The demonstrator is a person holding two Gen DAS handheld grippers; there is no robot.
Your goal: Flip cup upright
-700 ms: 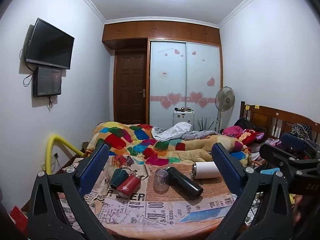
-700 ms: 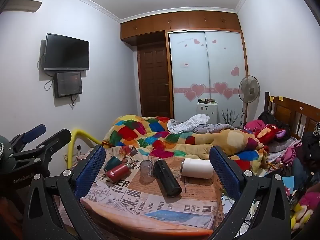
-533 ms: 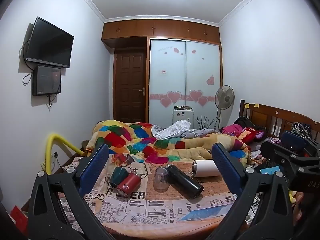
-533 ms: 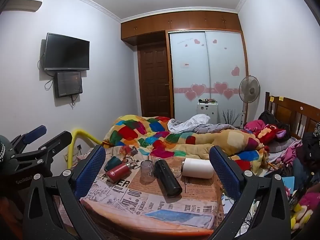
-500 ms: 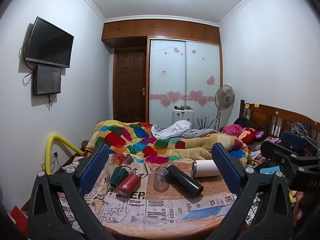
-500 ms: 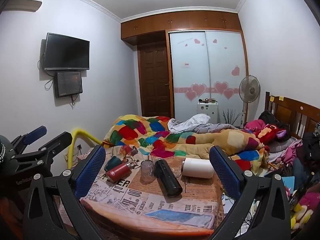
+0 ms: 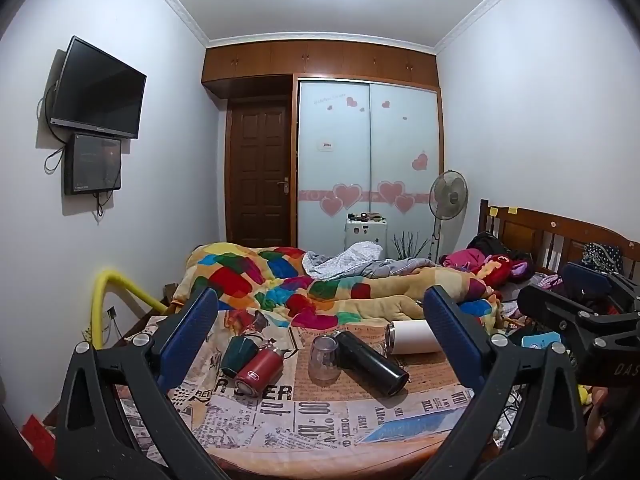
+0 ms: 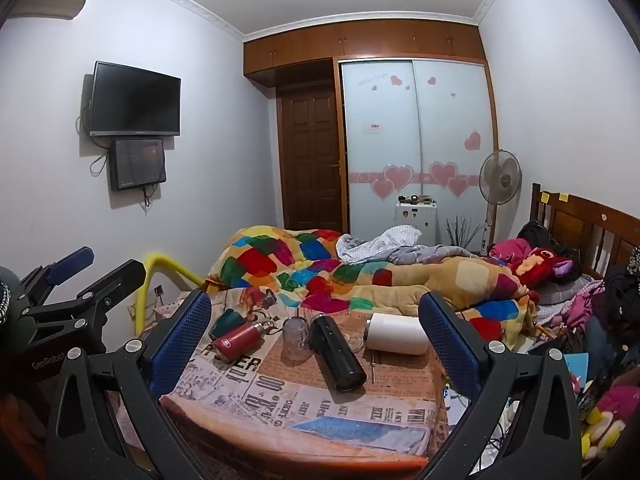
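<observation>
A clear glass cup [image 7: 323,357] stands mouth-down on the newspaper-covered table [image 7: 304,420]; it also shows in the right wrist view [image 8: 296,337]. Beside it lie a black flask [image 7: 370,361] [image 8: 337,356], a red flask [image 7: 259,369] [image 8: 238,341], a dark green cup [image 7: 236,351] [image 8: 226,322] and a white tumbler [image 7: 410,337] [image 8: 396,333], all on their sides. My left gripper [image 7: 320,336] is open and empty, well short of the table. My right gripper [image 8: 314,334] is open and empty too, held back from the table.
A bed with a patchwork quilt [image 7: 304,284] lies just behind the table. A yellow tube [image 7: 120,284] arches at the table's left. Clutter and toys [image 8: 600,412] pile up on the right. The other gripper shows at each view's side [image 7: 580,320] [image 8: 60,304].
Both views have shifted only slightly; the table's objects have not moved and both grippers stay open.
</observation>
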